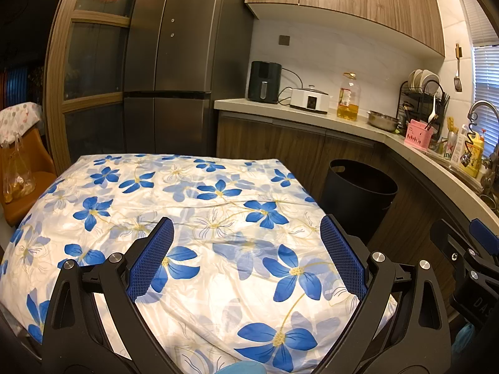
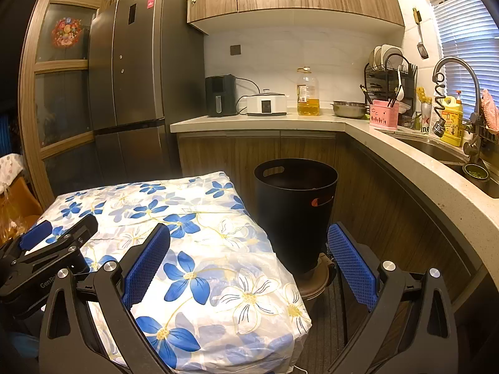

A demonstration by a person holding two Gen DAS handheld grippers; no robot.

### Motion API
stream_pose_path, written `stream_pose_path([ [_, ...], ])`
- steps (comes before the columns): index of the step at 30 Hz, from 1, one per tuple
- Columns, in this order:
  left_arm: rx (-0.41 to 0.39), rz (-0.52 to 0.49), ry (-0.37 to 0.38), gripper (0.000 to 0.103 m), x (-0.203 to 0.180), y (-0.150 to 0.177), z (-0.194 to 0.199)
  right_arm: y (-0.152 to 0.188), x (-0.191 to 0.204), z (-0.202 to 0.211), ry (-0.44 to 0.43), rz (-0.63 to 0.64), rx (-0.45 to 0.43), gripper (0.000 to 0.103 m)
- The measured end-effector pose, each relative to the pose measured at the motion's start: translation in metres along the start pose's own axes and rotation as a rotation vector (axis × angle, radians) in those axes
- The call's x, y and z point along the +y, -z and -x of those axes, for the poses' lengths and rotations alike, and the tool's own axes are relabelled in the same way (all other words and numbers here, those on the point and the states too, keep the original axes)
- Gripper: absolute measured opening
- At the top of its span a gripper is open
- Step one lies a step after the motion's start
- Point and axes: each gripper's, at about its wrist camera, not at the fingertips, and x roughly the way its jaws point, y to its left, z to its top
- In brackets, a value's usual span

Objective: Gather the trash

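i see my left gripper (image 1: 246,252) with jaws spread wide, holding nothing, its blue pads (image 1: 152,258) a fine ribbed rubber on black angular arms. it hovers over a table (image 1: 174,193) draped in glossy, wrinkled white plastic printed with blue flowers. my right gripper (image 2: 249,261) also gapes apart, empty, past the table's right corner. beyond it a tall, round, matte black trash bin (image 2: 296,215) stands on the floor beside the table. its inside is dark; i cannot make out any contents, nor any trash on the cloth.
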Motion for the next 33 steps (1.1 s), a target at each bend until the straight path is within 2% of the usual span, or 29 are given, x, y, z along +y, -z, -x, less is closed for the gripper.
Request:
stream_pose_path([
  [33, -0.002, -0.015, 0.005, 0.093, -0.0067, -0.0035, 0.0003, -0.0024, 0.001, 0.0055, 0.009, -0.009, -0.008, 0.097],
])
